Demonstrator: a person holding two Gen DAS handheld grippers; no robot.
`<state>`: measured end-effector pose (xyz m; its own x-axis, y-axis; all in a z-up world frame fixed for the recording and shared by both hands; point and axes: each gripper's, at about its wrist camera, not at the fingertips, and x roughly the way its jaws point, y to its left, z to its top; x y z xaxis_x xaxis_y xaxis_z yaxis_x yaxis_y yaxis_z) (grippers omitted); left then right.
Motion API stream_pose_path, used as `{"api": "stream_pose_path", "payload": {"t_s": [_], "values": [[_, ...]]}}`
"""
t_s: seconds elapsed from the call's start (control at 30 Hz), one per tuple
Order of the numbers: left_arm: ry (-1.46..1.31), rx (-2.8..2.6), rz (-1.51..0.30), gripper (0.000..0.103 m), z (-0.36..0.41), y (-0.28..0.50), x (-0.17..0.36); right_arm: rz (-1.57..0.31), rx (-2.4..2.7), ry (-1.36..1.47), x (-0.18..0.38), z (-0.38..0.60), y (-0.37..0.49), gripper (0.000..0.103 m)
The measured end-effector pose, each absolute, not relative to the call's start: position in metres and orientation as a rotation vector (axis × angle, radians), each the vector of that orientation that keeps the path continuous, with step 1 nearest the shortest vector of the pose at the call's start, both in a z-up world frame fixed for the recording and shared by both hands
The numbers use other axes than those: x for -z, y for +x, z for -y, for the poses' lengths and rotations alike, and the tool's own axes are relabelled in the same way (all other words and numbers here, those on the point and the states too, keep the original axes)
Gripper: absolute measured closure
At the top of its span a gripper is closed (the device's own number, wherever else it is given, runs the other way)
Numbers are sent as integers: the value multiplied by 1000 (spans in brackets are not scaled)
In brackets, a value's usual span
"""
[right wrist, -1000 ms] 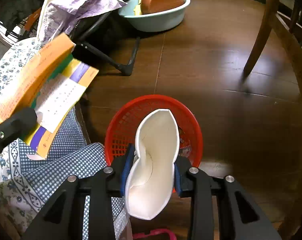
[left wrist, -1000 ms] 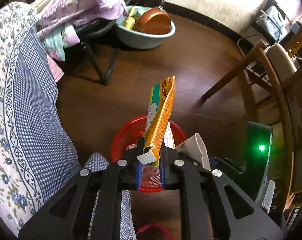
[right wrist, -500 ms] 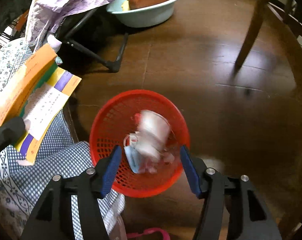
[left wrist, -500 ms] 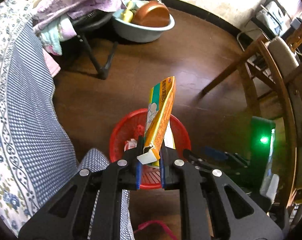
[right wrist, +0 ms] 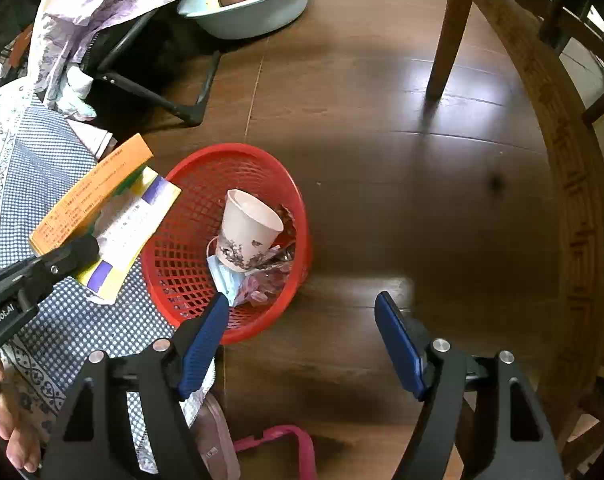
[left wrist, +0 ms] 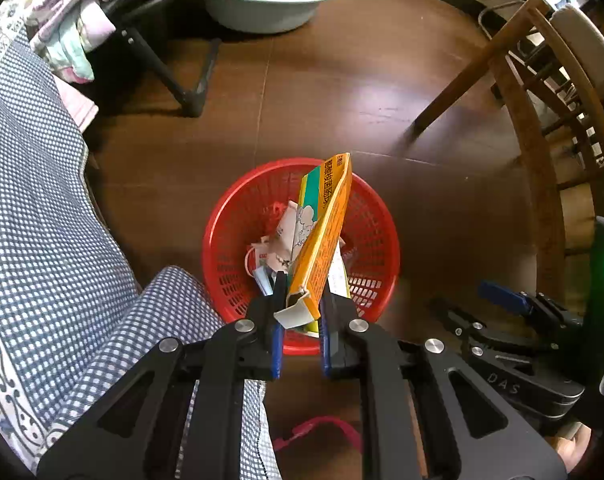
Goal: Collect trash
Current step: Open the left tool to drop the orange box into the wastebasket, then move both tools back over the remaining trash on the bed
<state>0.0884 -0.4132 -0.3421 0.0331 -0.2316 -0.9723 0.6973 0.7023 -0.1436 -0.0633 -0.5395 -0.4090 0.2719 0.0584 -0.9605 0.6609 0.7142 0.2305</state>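
Your left gripper [left wrist: 300, 312] has its fingers clenched on the lower end of the orange box [left wrist: 321, 236], which stands tilted over the red basket [left wrist: 222, 248] on the floor. Lower it so that its far end sits inside the rim, then let go; released too high, I judge it could tip over the edge toward the checked cloth [left wrist: 42, 240]. Your right gripper [right wrist: 302, 336] is empty, its fingers spreading wider with nothing between them, off to the right of the basket. The paper cup [right wrist: 248, 236] already lies in the basket on a blue face mask [right wrist: 224, 276] and wrappers. Keep the right gripper clear of the box's drop.
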Motion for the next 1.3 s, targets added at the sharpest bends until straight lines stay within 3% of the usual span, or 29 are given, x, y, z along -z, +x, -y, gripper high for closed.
{"api": "stream_pose_path", "payload": {"t_s": [0.27, 0.3, 0.37, 0.4, 0.43, 0.87, 1.07, 1.3], "values": [[436, 711, -1402, 87, 411, 91, 357, -1251, 449, 694, 409, 539, -61, 29], [439, 707, -1408, 82, 412, 91, 358, -1251, 448, 695, 409, 539, -61, 29], [437, 700, -1411, 60, 412, 91, 357, -1251, 447, 695, 409, 540, -59, 29], [434, 691, -1392, 40, 412, 92, 354, -1251, 448, 693, 408, 540, -60, 29], [430, 687, -1370, 30, 411, 92, 350, -1251, 449, 692, 407, 540, -59, 29], [360, 721, -1345, 28, 405, 87, 323, -1261, 451, 664, 392, 540, -57, 29], [262, 817, -1236, 26, 398, 75, 261, -1235, 478, 617, 372, 537, -59, 17], [104, 855, -1050, 12, 352, 59, 165, -1156, 486, 517, 321, 520, -57, 8]]}}
